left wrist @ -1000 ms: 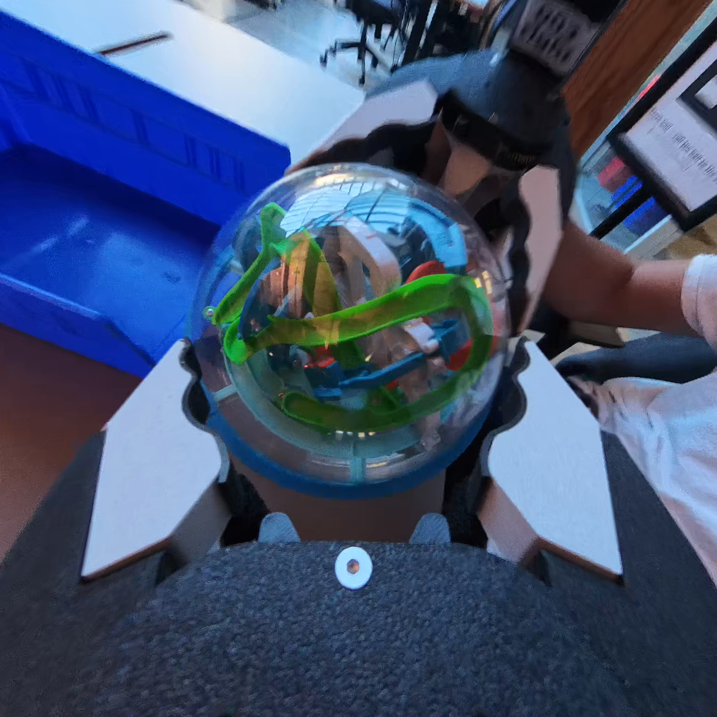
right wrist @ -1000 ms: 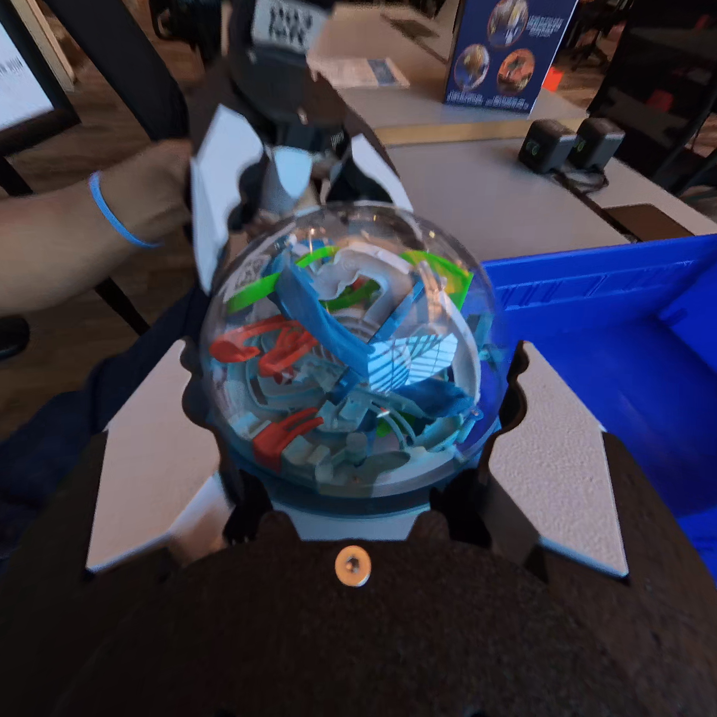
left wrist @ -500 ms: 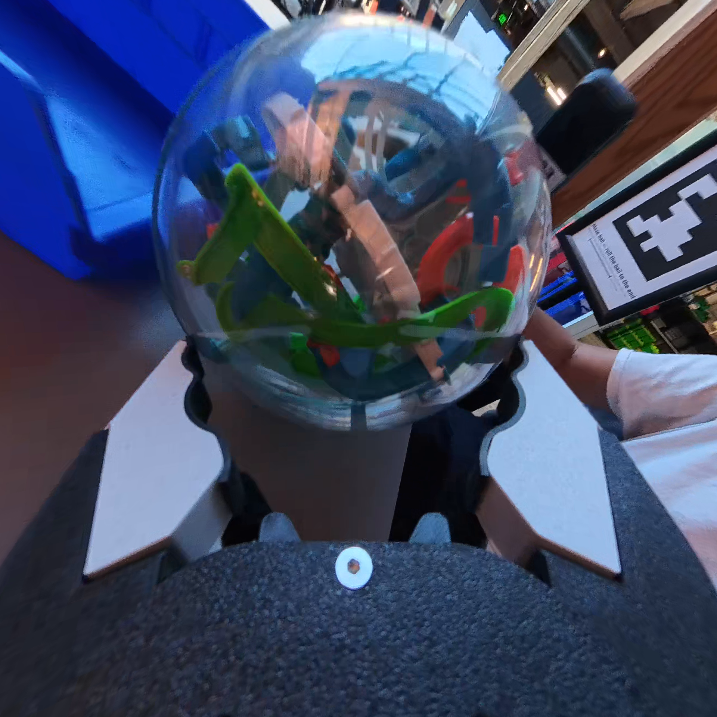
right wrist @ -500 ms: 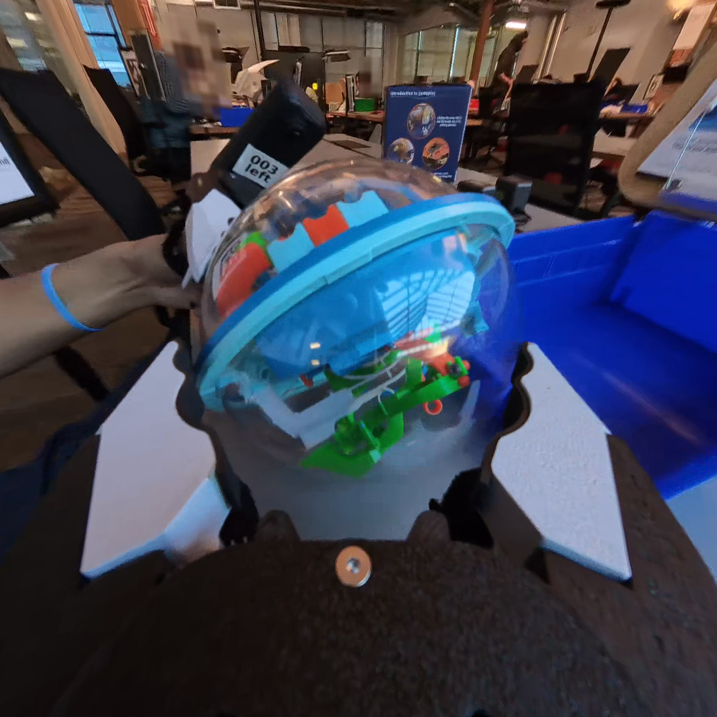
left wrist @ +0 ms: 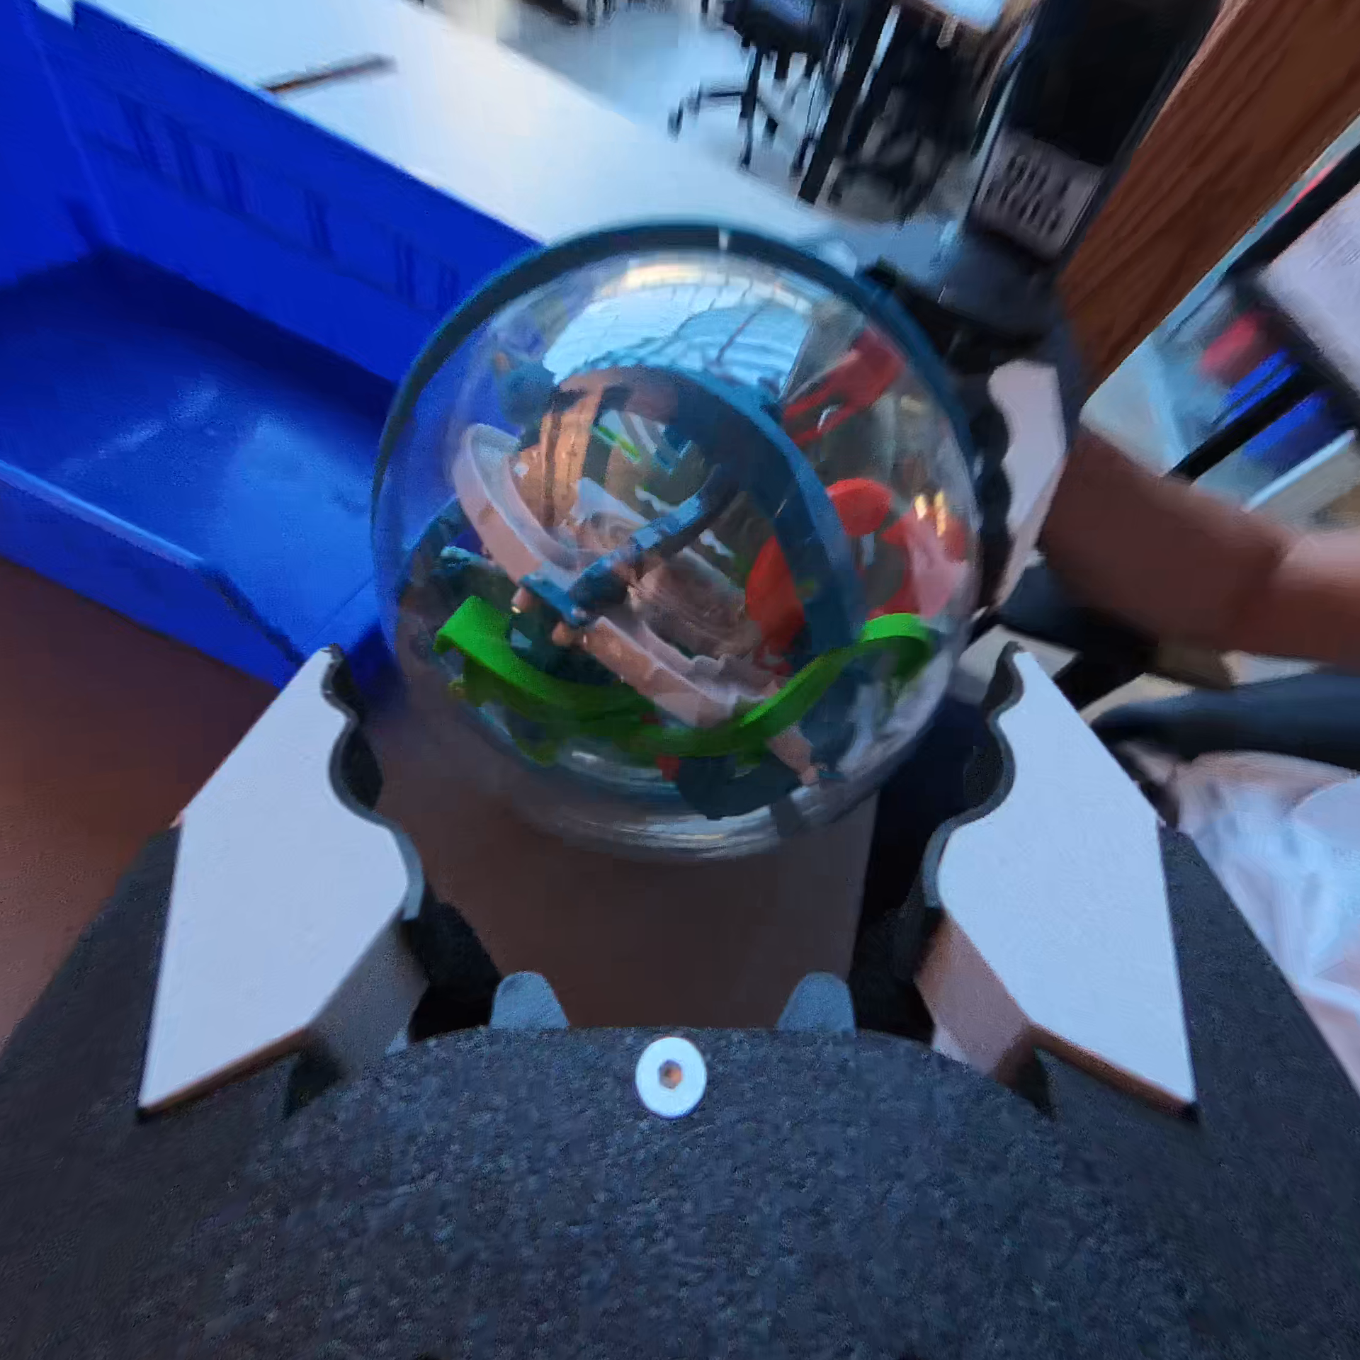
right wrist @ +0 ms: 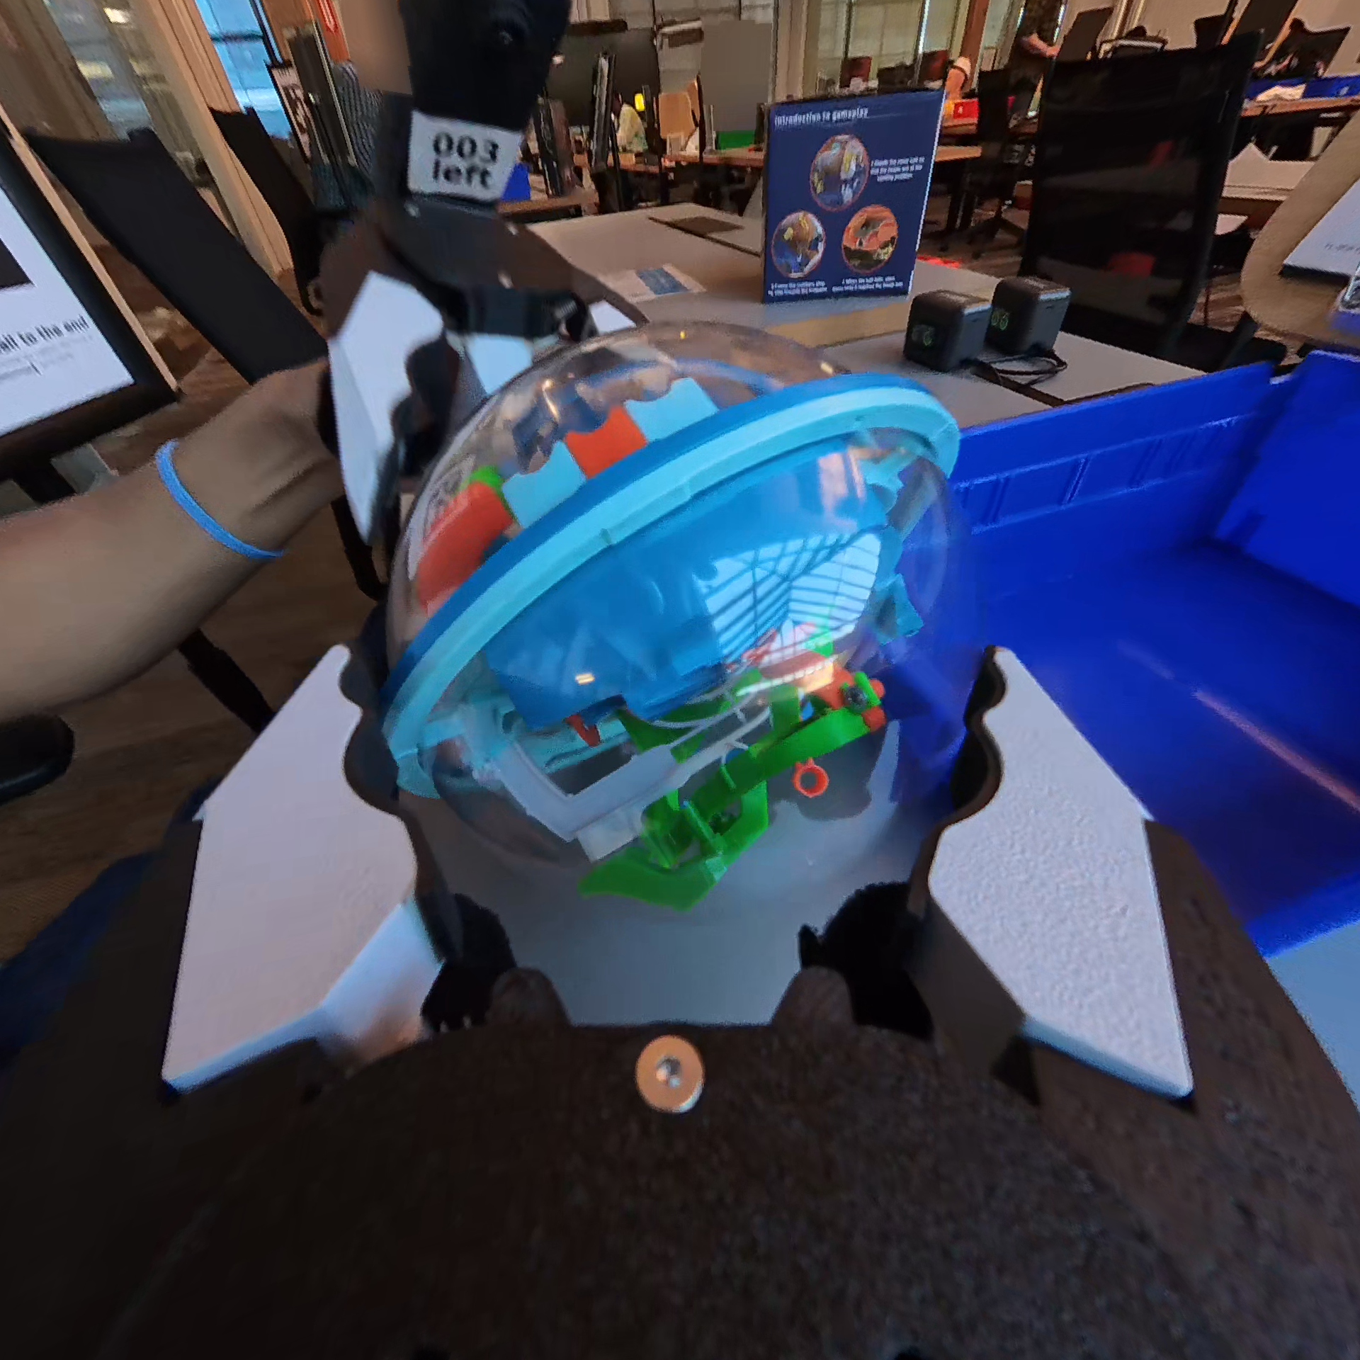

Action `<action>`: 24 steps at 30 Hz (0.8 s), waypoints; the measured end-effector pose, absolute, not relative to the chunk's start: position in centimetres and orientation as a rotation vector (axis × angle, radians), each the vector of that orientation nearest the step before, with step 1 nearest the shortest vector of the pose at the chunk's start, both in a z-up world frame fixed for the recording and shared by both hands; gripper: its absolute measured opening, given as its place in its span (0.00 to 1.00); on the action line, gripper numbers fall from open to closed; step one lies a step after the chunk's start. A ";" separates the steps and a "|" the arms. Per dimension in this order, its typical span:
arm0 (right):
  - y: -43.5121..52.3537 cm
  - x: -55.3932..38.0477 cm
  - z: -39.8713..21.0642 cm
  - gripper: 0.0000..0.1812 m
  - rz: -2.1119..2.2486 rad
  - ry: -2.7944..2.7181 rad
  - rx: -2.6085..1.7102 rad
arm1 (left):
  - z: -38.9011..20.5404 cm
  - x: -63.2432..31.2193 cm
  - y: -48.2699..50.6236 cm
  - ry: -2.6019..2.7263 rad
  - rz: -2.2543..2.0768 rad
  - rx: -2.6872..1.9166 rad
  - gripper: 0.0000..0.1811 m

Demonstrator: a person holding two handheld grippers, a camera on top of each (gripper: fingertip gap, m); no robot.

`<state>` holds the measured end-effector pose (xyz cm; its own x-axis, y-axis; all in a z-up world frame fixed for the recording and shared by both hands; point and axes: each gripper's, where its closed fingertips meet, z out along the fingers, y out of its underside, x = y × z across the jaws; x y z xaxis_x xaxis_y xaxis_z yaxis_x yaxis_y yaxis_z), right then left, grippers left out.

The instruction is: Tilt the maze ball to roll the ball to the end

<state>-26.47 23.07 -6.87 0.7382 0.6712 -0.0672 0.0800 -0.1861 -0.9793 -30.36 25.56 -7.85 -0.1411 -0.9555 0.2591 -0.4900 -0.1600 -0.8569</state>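
Left gripper (left wrist: 673,706): grainy dark-grey body, flat white fingers with wavy black inner edges; spread wide, tips at the sides of the maze ball (left wrist: 677,530); whether they press on it I cannot tell.
Right gripper (right wrist: 666,728): same build, darker body; fingers spread wide, tips flanking the sphere's lower half; actual contact unclear.
Maze ball: clear glossy plastic sphere held up in the air between the two grippers, with curved green, blue, orange-red and whitish tracks inside; in the right wrist view a light-blue equator ring (right wrist: 662,530) runs tilted, high on the right.
Hands: a bare forearm with a thin blue wristband (right wrist: 210,515) holds the far gripper.
Bin: smooth, ribbed blue plastic bin (right wrist: 1177,574) just beside the sphere.
Surface: pale grey tabletop (left wrist: 471,125); reddish-brown floor beyond.
Room: open office with desks and dark chairs; two small black cubes (right wrist: 986,327) on the table.
Writing: white sticker on the far gripper, a dark-blue printed stand-up card (right wrist: 846,195) and a framed white sign (right wrist: 44,346), all lettered.
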 end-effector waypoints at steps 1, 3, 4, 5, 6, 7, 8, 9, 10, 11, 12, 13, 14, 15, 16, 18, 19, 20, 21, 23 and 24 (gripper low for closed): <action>23.1 -26.6 -6.5 0.82 0.621 -0.587 -1.683 | -8.6 -30.1 25.3 1.681 -1.214 -1.657 0.87; 23.0 -26.5 -5.8 0.83 0.702 -0.529 -1.688 | -8.8 -29.6 25.1 1.698 -1.214 -1.672 0.88; 22.8 -26.5 -5.4 0.85 0.747 -0.534 -1.679 | -8.8 -29.6 25.2 1.684 -1.248 -1.696 0.88; 22.5 -26.3 -5.0 0.85 0.781 -0.538 -1.650 | -8.8 -29.5 25.4 1.647 -1.306 -1.727 0.88; 22.4 -25.7 -4.5 0.84 0.799 -0.524 -1.610 | -8.7 -29.4 25.6 1.588 -1.379 -1.757 0.88; 22.4 -24.7 -4.3 0.84 0.789 -0.497 -1.590 | -8.5 -29.3 25.8 1.531 -1.457 -1.780 0.88; 22.7 -23.7 -4.9 0.84 0.755 -0.486 -1.602 | -8.4 -29.3 25.8 1.485 -1.531 -1.796 0.88; 23.0 -22.8 -6.1 0.84 0.711 -0.484 -1.648 | -8.2 -29.3 25.9 1.441 -1.597 -1.807 0.88; 23.1 -22.5 -7.2 0.84 0.708 -0.488 -1.684 | -8.1 -29.2 25.8 1.408 -1.657 -1.807 0.87; 23.0 -22.8 -7.8 0.85 0.756 -0.491 -1.687 | -8.0 -29.2 25.5 1.392 -1.708 -1.796 0.87; 22.7 -23.8 -7.8 0.85 0.840 -0.497 -1.660 | -7.9 -29.2 25.3 1.386 -1.750 -1.786 0.87; 22.3 -24.9 -7.9 0.84 0.907 -0.517 -1.640 | -7.9 -29.1 25.1 1.373 -1.787 -1.785 0.87; 22.1 -25.9 -8.4 0.84 0.926 -0.551 -1.645 | -7.8 -28.9 24.9 1.357 -1.816 -1.784 0.87; 22.2 -26.3 -8.6 0.86 0.912 -0.555 -1.650 | -7.8 -28.9 24.8 1.343 -1.834 -1.780 0.87; 22.2 -26.4 -8.5 0.86 0.913 -0.556 -1.646 | -7.8 -29.0 24.8 1.334 -1.842 -1.773 0.87; 22.0 -26.7 -8.3 0.85 0.913 -0.574 -1.658 | -7.8 -29.4 24.5 1.337 -1.849 -1.771 0.87; 21.8 -26.8 -8.1 0.85 0.911 -0.589 -1.670 | -7.9 -29.7 24.2 1.355 -1.860 -1.771 0.87; 21.7 -27.0 -7.7 0.85 0.910 -0.603 -1.675 | -8.0 -30.0 23.8 1.381 -1.881 -1.772 0.87; 21.5 -27.3 -7.1 0.85 0.919 -0.613 -1.671 | -8.3 -30.5 23.2 1.414 -1.910 -1.775 0.87; 21.1 -27.7 -5.9 0.84 0.949 -0.627 -1.646 | -9.0 -31.5 21.9 1.483 -1.955 -1.789 0.87; 21.1 -27.8 -5.5 0.83 0.949 -0.630 -1.637 | -9.3 -31.9 21.5 1.494 -1.963 -1.796 0.86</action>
